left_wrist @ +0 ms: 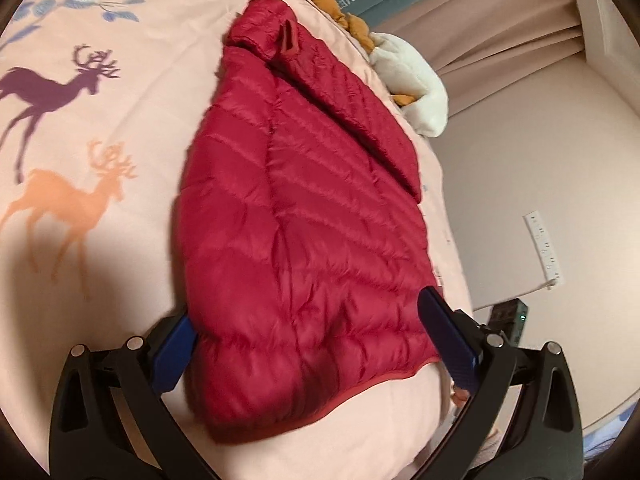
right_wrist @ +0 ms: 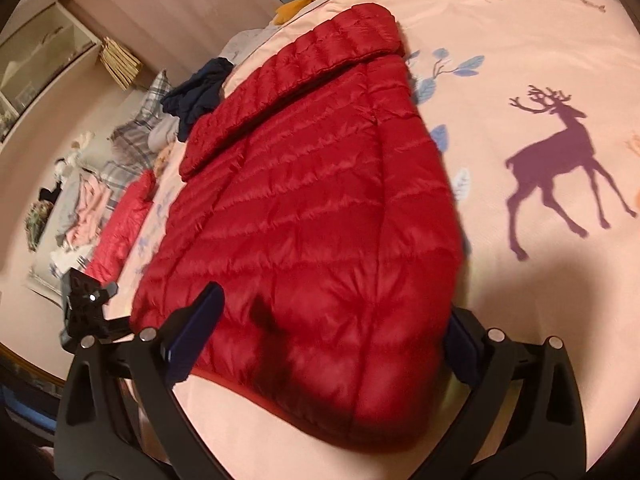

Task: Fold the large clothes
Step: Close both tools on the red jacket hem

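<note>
A red quilted puffer jacket (left_wrist: 304, 208) lies flat on the pink deer-print bedspread (left_wrist: 120, 128), collar at the far end and hem nearest the cameras. One sleeve is folded over its body. My left gripper (left_wrist: 310, 344) is open wide, its blue fingers (left_wrist: 444, 332) standing on either side of the hem, and neither is clamped on the fabric. In the right wrist view the same jacket (right_wrist: 312, 208) fills the middle. My right gripper (right_wrist: 332, 344) is also open, straddling the hem, with one blue finger (right_wrist: 196, 332) resting against the quilting.
Plush toys (left_wrist: 404, 76) and a headboard sit past the collar. A white power strip (left_wrist: 544, 248) lies off the bed's edge. Dark blue clothing (right_wrist: 200, 88), plaid and pink garments (right_wrist: 92, 208) and a black clamp-like device (right_wrist: 88, 312) lie left of the jacket.
</note>
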A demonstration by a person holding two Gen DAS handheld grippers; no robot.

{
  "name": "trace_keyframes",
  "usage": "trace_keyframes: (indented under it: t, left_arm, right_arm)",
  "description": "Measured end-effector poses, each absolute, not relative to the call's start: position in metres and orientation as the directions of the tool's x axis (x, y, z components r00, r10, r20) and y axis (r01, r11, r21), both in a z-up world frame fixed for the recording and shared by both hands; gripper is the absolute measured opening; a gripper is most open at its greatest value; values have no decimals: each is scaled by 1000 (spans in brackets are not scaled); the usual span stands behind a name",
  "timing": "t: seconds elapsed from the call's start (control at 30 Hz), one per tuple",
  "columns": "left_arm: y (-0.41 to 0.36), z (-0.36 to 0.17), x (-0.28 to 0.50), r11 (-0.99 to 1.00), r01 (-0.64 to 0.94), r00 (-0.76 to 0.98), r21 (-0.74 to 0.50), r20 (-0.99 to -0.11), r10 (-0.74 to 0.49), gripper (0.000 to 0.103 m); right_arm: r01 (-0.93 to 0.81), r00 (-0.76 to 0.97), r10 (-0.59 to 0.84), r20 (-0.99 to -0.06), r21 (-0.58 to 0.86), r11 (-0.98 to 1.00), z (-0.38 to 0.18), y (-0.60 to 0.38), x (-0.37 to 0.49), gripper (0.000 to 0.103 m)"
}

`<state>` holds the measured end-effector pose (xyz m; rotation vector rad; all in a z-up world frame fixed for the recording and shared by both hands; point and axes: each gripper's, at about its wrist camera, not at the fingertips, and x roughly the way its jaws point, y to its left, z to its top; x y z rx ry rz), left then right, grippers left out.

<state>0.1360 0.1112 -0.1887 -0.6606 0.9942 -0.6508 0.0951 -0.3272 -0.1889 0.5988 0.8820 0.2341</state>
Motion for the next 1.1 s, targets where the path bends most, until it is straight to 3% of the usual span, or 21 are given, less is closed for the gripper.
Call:
trace_keyframes:
  t: [0.43, 0.6, 0.97, 1.1]
  left_arm:
    - [92, -188, 155, 560, 205, 368, -803, -467, -804, 100]
    - [97, -190, 141, 559, 219, 345, -800, -472, -811, 87]
    - [104, -197, 136, 562, 195, 361, -804, -473, -803, 72]
    - [101, -200, 145, 586, 158, 370, -795, -502, -781, 55]
  right_arm:
    - [6, 610, 504, -612, 639, 769, -190, -315, 124, 99]
    - [-25, 597, 544, -590, 664, 747, -192, -316, 100, 96]
    - [-40, 616, 550, -564, 675, 737, -195, -311, 92, 95]
    - [-24, 633, 520, -574, 656, 754, -199, -305, 101, 79]
